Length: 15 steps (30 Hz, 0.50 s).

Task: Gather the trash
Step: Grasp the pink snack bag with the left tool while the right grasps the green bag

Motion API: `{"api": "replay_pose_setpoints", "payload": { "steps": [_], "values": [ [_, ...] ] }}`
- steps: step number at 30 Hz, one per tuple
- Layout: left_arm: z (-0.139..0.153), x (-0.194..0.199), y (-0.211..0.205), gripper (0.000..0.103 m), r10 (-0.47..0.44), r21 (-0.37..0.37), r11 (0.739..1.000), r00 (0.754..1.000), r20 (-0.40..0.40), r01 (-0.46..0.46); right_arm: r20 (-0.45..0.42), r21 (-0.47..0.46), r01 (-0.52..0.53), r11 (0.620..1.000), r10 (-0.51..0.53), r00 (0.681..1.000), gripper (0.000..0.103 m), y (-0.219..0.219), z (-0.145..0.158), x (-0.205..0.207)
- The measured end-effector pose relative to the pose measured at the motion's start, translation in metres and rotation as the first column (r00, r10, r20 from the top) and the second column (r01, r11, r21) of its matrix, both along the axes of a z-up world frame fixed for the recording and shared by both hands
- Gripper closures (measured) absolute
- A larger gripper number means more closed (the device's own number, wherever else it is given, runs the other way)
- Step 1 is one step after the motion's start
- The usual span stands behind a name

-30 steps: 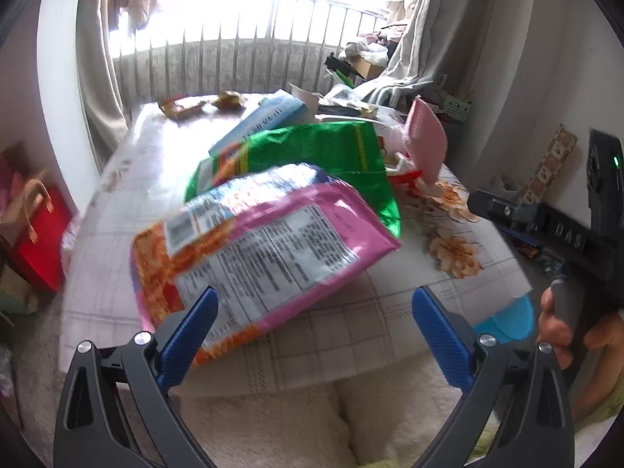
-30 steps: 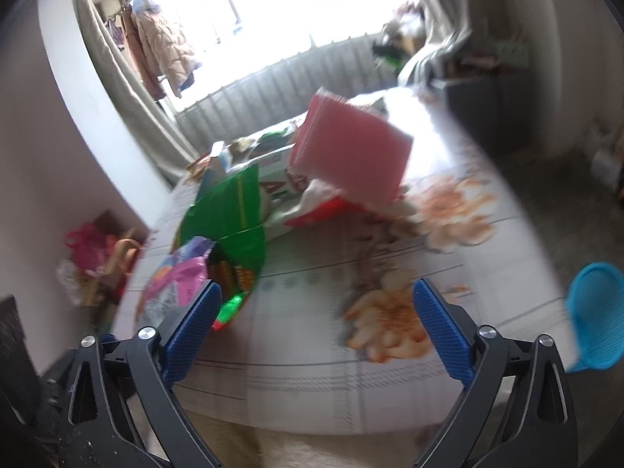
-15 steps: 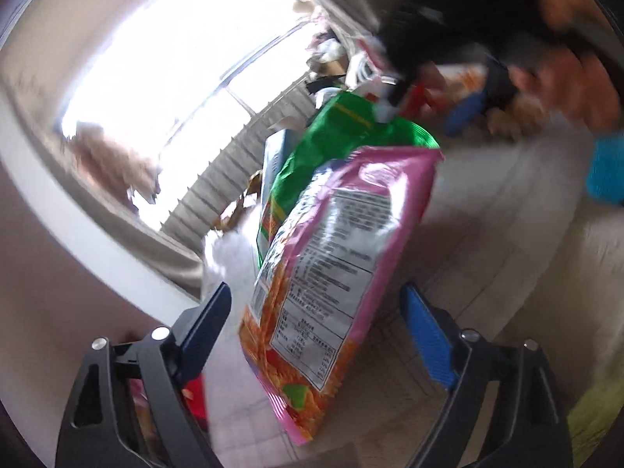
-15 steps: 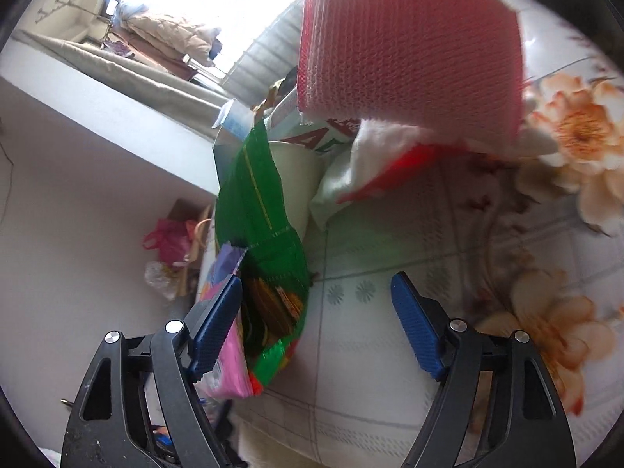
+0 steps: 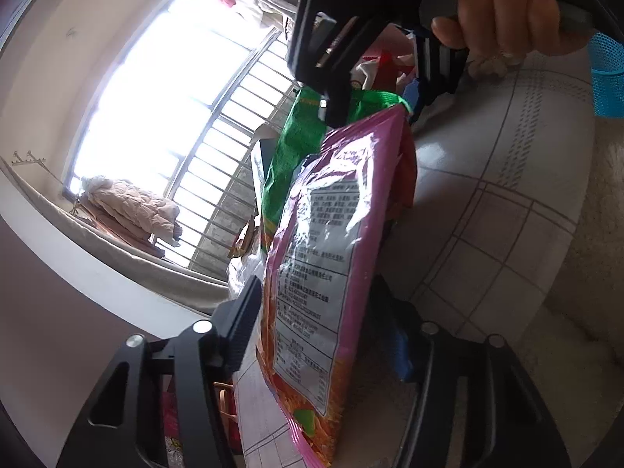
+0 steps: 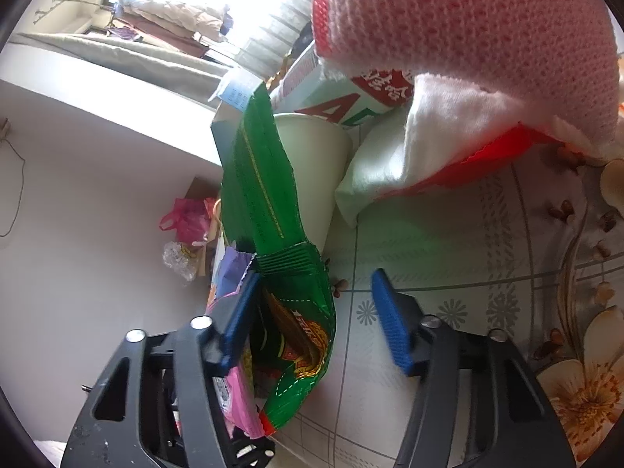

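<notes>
The left gripper (image 5: pixel 323 331), jaws just closing, is bracketing the crinkly pink snack bag (image 5: pixel 323 257); the right gripper (image 6: pixel 316 319), likewise closing, is straddling the glossy green foil bag (image 6: pixel 288 292) on the tiled tablecloth (image 6: pixel 448 241); neither visibly clenched yet

Two snack bags stand edge-up on the table: one pink bag (image 5: pixel 327 273) and one green bag (image 6: pixel 273 210); one white paper cup (image 6: pixel 312 163); one carton with red letters (image 6: pixel 343 105); one pink knitted cloth (image 6: pixel 468 35); one blue mesh basket (image 5: pixel 606 74); two grippers, left gripper (image 5: pixel 323 335) and right gripper (image 6: pixel 316 319).
</notes>
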<state>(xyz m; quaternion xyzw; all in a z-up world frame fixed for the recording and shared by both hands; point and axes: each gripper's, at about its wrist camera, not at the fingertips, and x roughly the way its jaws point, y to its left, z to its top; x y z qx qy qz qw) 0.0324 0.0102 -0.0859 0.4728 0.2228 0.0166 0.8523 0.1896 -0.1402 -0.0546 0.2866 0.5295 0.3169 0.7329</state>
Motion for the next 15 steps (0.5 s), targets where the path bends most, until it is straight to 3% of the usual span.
{"api": "replay_pose_setpoints", "payload": {
  "steps": [3,5,8,15],
  "values": [
    [0.005,0.001,0.004,0.061,0.020,0.004,1.000,1.000,0.007,-0.020,0.004,0.013,-0.006,1.000,0.006,1.000,0.064,0.004,-0.007,0.004],
    [0.004,0.005,0.007,0.075,0.031,0.009,0.999,0.999,0.009,-0.031,0.012,0.018,-0.011,1.000,0.011,1.000,0.070,0.007,-0.006,0.004],
    [0.004,0.002,0.007,0.085,0.043,0.040,0.998,0.998,0.039,-0.044,0.026,0.026,-0.018,1.000,0.018,1.000,0.077,0.008,-0.002,0.001],
    [0.018,-0.014,0.008,0.098,0.046,0.066,0.996,0.994,0.099,-0.053,0.035,0.075,-0.015,0.997,0.012,0.999,0.094,0.006,0.005,-0.004]
  ]
}}
